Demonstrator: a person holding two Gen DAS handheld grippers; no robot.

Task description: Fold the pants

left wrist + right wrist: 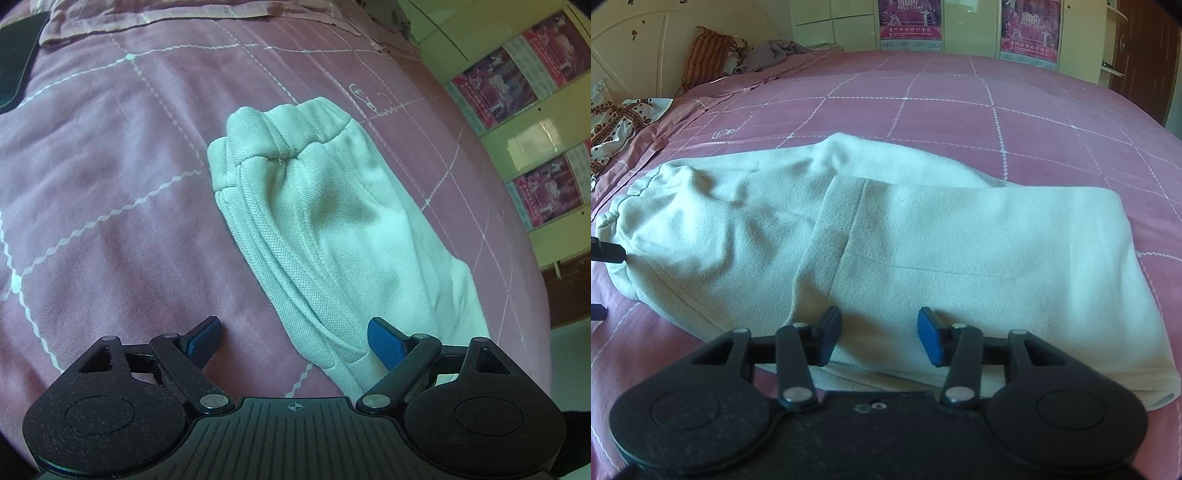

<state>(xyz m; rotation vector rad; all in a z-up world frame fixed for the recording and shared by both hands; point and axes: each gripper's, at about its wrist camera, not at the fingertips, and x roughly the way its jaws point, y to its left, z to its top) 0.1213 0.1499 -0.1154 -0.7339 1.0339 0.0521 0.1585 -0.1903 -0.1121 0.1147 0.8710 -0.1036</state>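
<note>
Pale pants (pixel 886 236), already folded over once, lie across the middle of a pink quilted bed (pixel 997 110). The left gripper (pixel 295 341) is spread wide over their near edge; the right gripper (pixel 879 336) is half open over the fabric, gripping nothing. A shallow pinch could catch only the top layer — the fold would slip apart. Pillows (pixel 709 55) sit at the far left corner, nothing in the way.

Wide bed (pixel 960 96) under pink quilted cover, white stitched grid across it. Pale cream pants (pixel 923 236) lie directly on cover, near edge, folded over on themselves, gathered waistband at left end. Far left, by headboard: striped orange pillow (pixel 707 55), grey crumpled cloth (pixel 775 50) beside it, patterned white-and-brown fabric (pixel 617 122) nearer. Small bulb motif (pixel 364 96) stitched on cover just beyond waistband.
</note>
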